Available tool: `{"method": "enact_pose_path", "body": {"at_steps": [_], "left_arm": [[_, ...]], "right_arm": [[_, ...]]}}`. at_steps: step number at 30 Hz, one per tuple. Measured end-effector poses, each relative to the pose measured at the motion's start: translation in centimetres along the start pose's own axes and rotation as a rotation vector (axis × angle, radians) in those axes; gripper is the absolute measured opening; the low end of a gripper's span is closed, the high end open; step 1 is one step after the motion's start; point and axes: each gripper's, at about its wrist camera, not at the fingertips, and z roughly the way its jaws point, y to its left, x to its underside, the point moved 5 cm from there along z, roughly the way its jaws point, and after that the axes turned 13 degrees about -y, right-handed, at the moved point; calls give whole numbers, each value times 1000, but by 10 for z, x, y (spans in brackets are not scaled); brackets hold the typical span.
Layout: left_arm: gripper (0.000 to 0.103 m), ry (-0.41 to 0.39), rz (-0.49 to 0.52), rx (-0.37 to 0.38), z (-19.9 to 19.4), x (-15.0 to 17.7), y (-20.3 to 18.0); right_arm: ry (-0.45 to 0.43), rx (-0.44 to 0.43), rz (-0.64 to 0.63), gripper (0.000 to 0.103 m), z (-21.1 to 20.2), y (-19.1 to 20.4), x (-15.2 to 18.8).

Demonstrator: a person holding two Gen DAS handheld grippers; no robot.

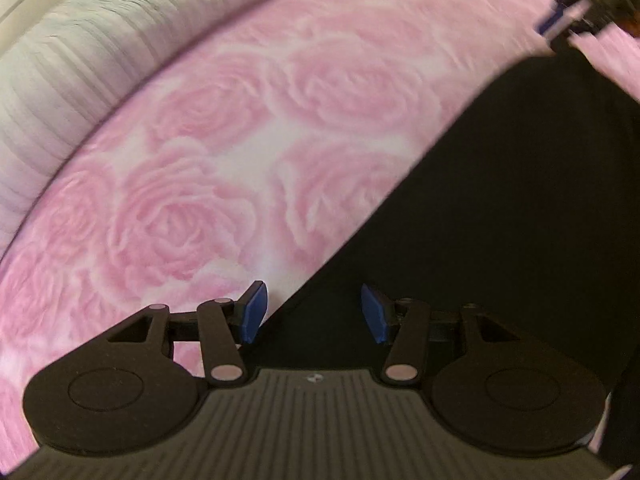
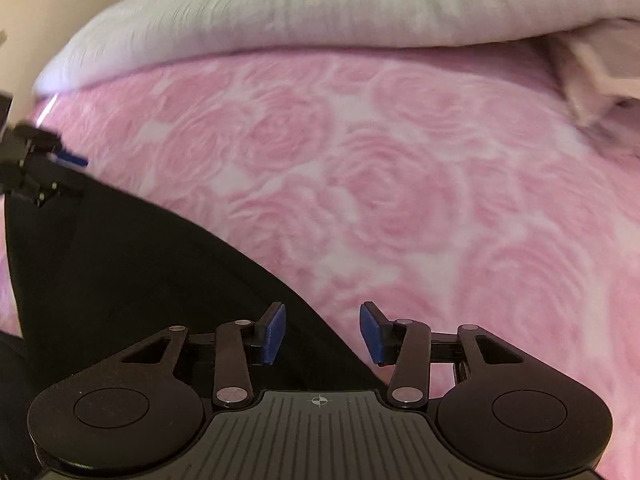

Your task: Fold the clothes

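black garment (image 1: 520, 200); pink rose-patterned blanket (image 1: 240, 140); pale grey ribbed bedding (image 2: 320, 8)

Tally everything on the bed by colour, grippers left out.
Black: 1, the black garment
Pink: 1, the rose-print blanket
White: 1, the ribbed white bedding
Total: 3

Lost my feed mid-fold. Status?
Left gripper open, right gripper open, neither holding anything. Black garment lies flat on the pink rose blanket, each gripper over an edge. Nothing in the way.
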Motion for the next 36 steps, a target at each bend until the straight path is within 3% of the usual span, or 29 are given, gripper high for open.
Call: {"method": "enact_pose_path", "body": {"at_steps": [3,5,7,8,9,13,16,21,24,29,33,34,36], "left_arm": [[51,8,-4,57,5,7,8],[42,11,-39,97,8,8,12],[29,13,-68,127,8,6,13],[12,14,-65,130,7,4,12],[4,15,-63,132,6,2,12],[2,-30,45,32,-16,-5,-8],[2,-112,16,-63,-59,-7,-23],[2,-230,-141,-117,-162,11,-71],[2,-218,-258,-85,-205,41,-113],[4,-117,-475,-26,-241,104,-184],[12,40,-705,-26,-227,156,-220],[12,60,-767,-23,-227,165,-224],[19,40,-889,-36,-233,175,-224]], "right_arm": [[49,-21,4,45,20,-2,5],[75,-25,5,44,25,-1,10],[92,-23,0,15,28,0,12],[90,-6,-6,11,26,2,12],[86,14,-13,5,23,4,12],[35,98,-85,2,-1,22,7],[-30,184,-164,2,-30,46,3],[-122,315,-309,0,-102,106,19],[-134,355,-331,0,-150,144,46],[0,384,-310,0,-192,205,125],[307,417,-185,0,-179,228,204],[334,442,-140,0,-178,230,213],[255,456,46,0,-186,230,213]]}}
